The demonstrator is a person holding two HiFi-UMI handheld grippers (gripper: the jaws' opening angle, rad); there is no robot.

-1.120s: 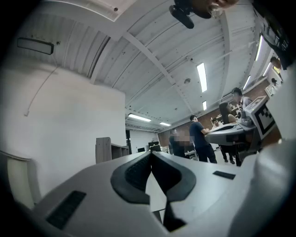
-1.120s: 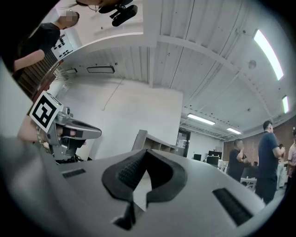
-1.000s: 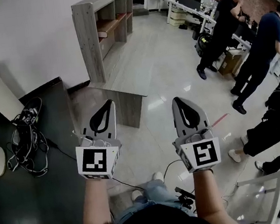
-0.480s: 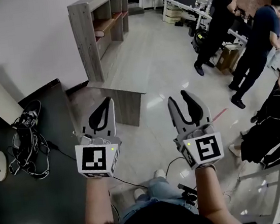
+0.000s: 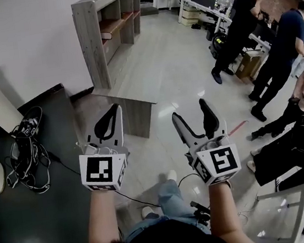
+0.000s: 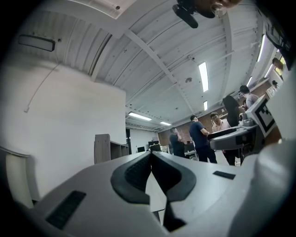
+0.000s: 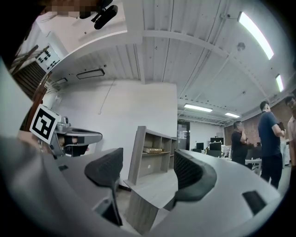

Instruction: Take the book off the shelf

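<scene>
Grey wood-grain shelf (image 5: 107,27), white wall (image 5: 18,35), pale glossy floor (image 5: 177,59), dark grey mat (image 5: 64,213), black cable tangle (image 5: 26,157), person (image 5: 239,23) in black, second person (image 5: 283,40) in navy top

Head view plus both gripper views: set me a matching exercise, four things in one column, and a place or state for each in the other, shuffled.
Things
1. left gripper with black pads
2. grey wooden shelf unit
3. tangle of black cables
4. brownish book

Places or states
a. lying flat inside the shelf unit
b. jaws together, nothing between them
c. standing against the white wall
d. on the dark floor at the left

Pairs: 1-b, 2-c, 3-d, 4-a
</scene>
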